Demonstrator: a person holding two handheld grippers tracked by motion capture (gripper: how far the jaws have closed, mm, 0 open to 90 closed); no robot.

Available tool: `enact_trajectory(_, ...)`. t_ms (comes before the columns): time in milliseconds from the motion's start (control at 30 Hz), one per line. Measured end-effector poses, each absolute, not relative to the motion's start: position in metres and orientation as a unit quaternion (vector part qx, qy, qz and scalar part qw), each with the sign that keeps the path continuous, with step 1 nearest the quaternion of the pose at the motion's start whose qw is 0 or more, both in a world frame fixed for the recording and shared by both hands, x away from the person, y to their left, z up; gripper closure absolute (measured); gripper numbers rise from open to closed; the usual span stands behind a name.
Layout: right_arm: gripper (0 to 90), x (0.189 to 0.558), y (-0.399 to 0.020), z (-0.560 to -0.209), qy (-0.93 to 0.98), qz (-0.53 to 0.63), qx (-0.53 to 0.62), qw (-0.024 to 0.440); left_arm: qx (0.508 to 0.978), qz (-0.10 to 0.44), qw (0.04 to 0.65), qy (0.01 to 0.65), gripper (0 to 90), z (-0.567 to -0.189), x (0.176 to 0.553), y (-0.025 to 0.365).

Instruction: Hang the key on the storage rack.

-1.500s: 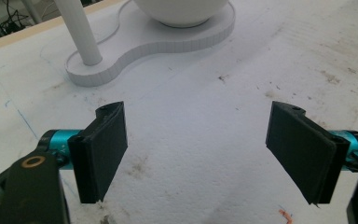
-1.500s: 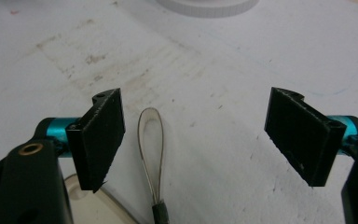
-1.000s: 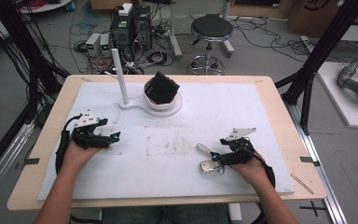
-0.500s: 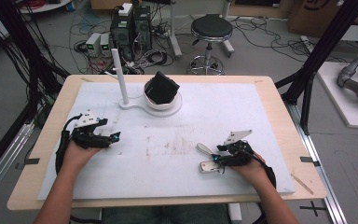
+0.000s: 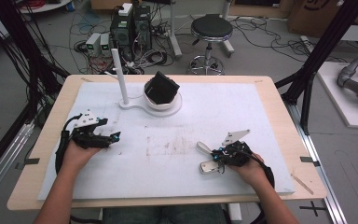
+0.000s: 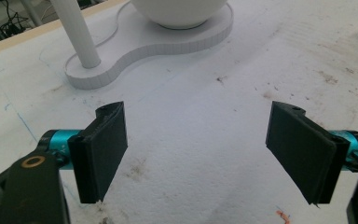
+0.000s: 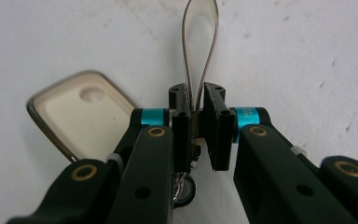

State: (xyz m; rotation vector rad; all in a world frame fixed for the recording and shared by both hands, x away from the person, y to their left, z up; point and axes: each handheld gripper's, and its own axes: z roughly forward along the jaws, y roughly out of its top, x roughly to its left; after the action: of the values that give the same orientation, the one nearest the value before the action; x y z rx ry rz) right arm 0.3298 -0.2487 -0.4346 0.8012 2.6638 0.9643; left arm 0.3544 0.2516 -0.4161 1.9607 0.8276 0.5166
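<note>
My right gripper (image 5: pixel 216 156) (image 7: pixel 196 100) lies low on the white mat at the front right. Its jaws have just been closing and are now shut on the base of a silver teardrop loop (image 7: pixel 200 37) (image 5: pixel 204 148). The loop sticks out past the fingertips. A beige key fob with a silver rim (image 7: pixel 81 116) (image 5: pixel 208 167) lies flat beside the left jaw. A small key ring (image 7: pixel 184 189) shows under the jaws. My left gripper (image 5: pixel 113 138) (image 6: pixel 196 144) rests at the left of the mat, open, with bare mat between its pads.
A white stand at the back holds a thin upright post (image 5: pixel 121 77) (image 6: pixel 77 35) and a white bowl (image 5: pixel 164 103) (image 6: pixel 179 9) carrying a black boxy object (image 5: pixel 162 87). The stained white mat (image 5: pixel 177 144) covers most of the wooden table (image 5: pixel 279 93).
The right gripper's jaws went from wide apart to closed on the silver loop. Both hands stayed where they were.
</note>
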Motion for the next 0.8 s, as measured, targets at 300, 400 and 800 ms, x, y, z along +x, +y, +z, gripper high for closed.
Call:
enact_trajectory(300, 82.8, 0.335, -0.235, -0.405, 0.872, 0.391, 0.264, 0.129, 0.792, 0.211, 0.459, 0.342, 20.5, -0.416, 0.351, 0.256)
enact_trajectory(400, 82.8, 0.337, -0.232, -0.398, 0.867, 0.399, 0.266, 0.136, 0.791, 0.212, 0.459, 0.345, 20.5, -0.416, 0.349, 0.257)
enact_trajectory(800, 82.8, 0.358, -0.203, -0.345, 0.844, 0.444, 0.243, 0.176, 0.787, 0.217, 0.459, 0.349, 20.5, -0.415, 0.341, 0.264)
